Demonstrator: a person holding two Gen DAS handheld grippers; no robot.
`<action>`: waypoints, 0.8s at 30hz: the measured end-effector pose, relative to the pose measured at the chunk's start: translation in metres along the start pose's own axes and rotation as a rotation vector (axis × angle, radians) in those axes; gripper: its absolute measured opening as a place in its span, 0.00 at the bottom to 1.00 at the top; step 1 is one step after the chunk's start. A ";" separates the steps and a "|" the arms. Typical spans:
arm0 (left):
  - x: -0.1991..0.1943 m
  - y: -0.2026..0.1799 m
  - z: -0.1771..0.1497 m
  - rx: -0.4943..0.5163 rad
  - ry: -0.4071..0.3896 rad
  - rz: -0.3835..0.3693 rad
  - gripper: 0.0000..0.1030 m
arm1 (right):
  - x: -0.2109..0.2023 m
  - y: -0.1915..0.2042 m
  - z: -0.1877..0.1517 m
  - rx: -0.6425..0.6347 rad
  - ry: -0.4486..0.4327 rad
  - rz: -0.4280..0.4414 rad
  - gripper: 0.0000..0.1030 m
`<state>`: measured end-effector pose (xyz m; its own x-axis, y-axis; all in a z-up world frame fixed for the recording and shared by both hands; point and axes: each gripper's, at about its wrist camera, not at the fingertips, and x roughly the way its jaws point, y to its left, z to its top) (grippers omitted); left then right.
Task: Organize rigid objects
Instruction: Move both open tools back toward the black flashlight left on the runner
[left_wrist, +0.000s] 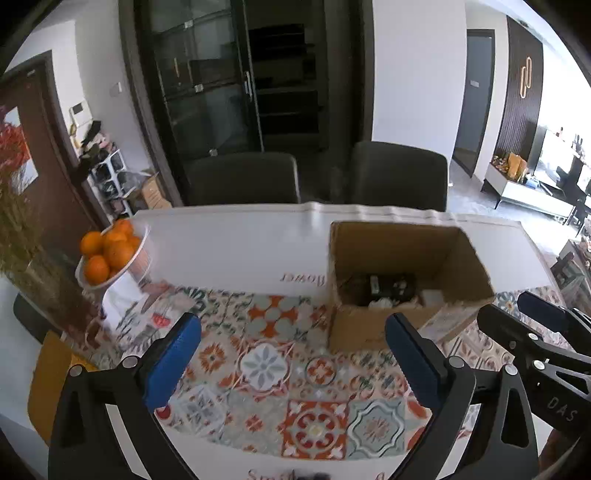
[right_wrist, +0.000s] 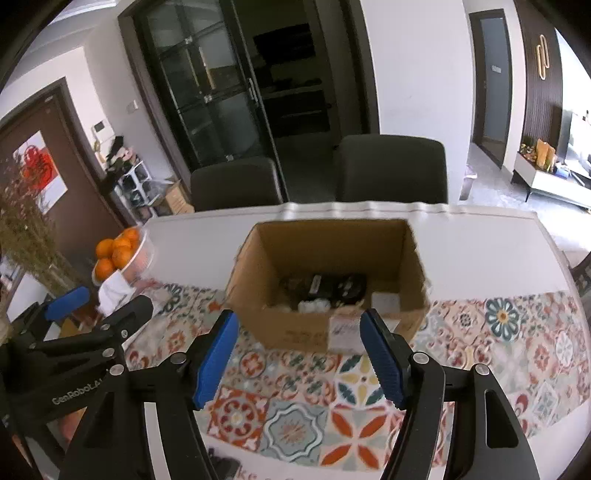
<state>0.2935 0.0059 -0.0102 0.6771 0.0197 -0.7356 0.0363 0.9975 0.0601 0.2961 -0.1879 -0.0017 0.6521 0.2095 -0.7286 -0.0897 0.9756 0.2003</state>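
Observation:
An open cardboard box (left_wrist: 364, 332) (right_wrist: 295, 334) stands on the patterned mat. Inside it lie a dark object (left_wrist: 388, 288) (right_wrist: 325, 286) and some small white pieces (right_wrist: 314, 305). My left gripper (left_wrist: 293, 325) is open with nothing between its blue pads; it hovers over the mat to the left of the box. My right gripper (right_wrist: 299, 319) is open too and empty, just in front of the box's near wall. Each gripper shows in the other's view: the right gripper (left_wrist: 517, 310) beside the box, the left gripper (right_wrist: 103, 301) near the fruit stand.
A white stand with a bowl of oranges (left_wrist: 110, 251) (right_wrist: 114, 251) sits at the table's left, next to a dried plant (left_wrist: 22, 221). Two dark chairs (left_wrist: 243, 177) (left_wrist: 399, 173) stand behind the white table (left_wrist: 240, 243). A small dark thing (right_wrist: 221, 461) lies at the near edge.

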 end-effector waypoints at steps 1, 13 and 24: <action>-0.002 0.004 -0.005 -0.007 0.002 0.003 0.99 | 0.000 0.002 -0.002 -0.002 0.004 0.000 0.67; -0.014 0.056 -0.075 -0.103 0.085 0.041 0.99 | 0.011 0.045 -0.054 -0.048 0.108 0.056 0.67; -0.001 0.093 -0.141 -0.151 0.210 0.087 0.99 | 0.041 0.081 -0.105 -0.085 0.256 0.101 0.67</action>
<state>0.1926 0.1085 -0.0993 0.5052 0.1034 -0.8568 -0.1362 0.9899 0.0391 0.2362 -0.0933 -0.0844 0.4263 0.3049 -0.8517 -0.2142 0.9487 0.2324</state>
